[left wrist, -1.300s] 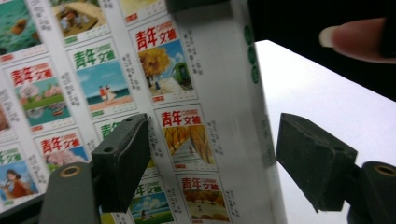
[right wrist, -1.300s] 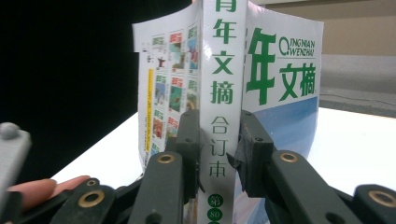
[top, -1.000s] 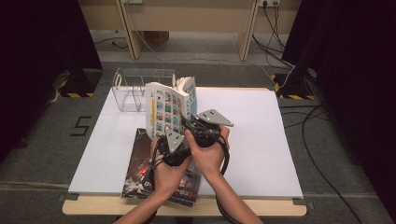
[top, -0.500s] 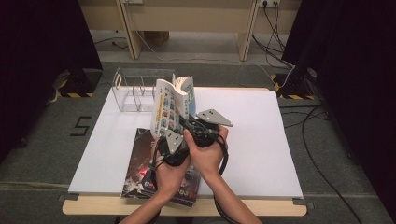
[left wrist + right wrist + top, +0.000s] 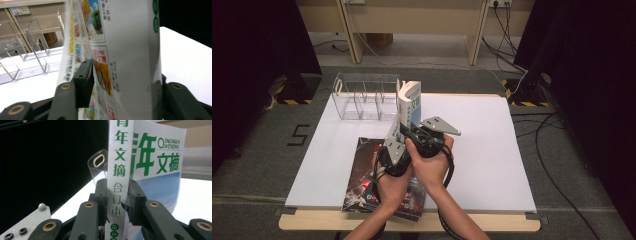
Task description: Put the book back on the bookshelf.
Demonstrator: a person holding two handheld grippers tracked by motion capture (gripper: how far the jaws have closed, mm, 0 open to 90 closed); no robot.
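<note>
Two grippers meet on one upright book (image 5: 411, 106) at mid-table, the clear rack (image 5: 362, 97) at its 10 o'clock; right gripper (image 5: 117, 202) is clamped on the spine; left gripper (image 5: 120, 85) has just been closing, jaws astride the loose pages (pad contact unclear); a weak page grip could let the book splay or topple onto the magazine (image 5: 362, 175) at 6 o'clock

A lab-like recording space was indicated. A white table (image 5: 492, 150) was ringed by black curtains (image 5: 257, 60); floor cables (image 5: 557, 165), hazard-taped stands (image 5: 292, 95) were noted.
</note>
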